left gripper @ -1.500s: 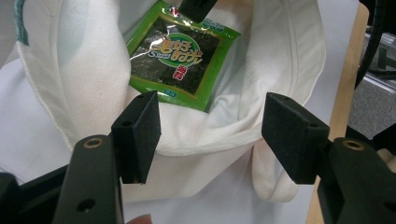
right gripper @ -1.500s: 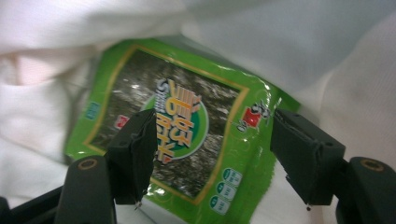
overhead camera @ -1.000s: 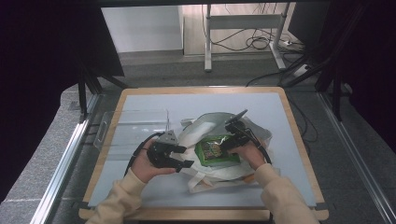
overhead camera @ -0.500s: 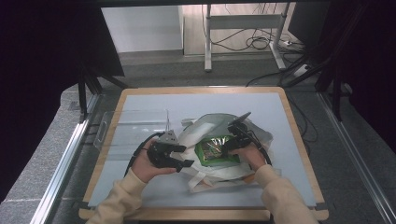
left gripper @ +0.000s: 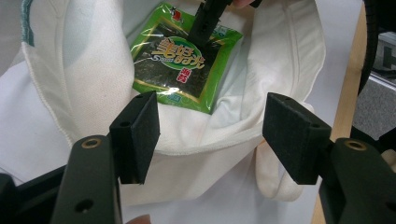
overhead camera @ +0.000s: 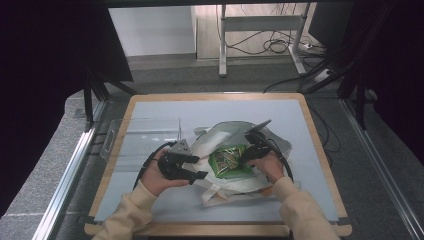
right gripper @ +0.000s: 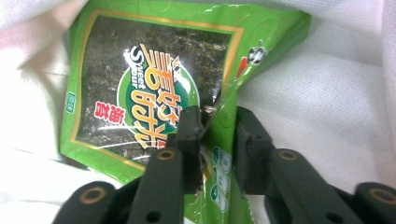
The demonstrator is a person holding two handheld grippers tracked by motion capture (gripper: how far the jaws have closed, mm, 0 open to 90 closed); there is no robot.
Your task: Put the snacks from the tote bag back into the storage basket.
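Claws working a snack packet inside a cloth bag

Right claw (right gripper: 212,135) has just been closing and now pinches a fold of the glossy green seaweed snack packet (right gripper: 149,84), which lies inside the open white cloth tote bag (left gripper: 224,140) on the pale grey surface (overhead camera: 165,107). Left claw (left gripper: 210,135) stands spread, nothing between its pads, over the bag's near rim, beside a clear plastic tray (overhead camera: 142,135).

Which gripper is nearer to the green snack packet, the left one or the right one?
Right. The right gripper has just been closing on the green snack packet's edge, pinching it. The left gripper stays beside it at the white bag's rim, jaws open.
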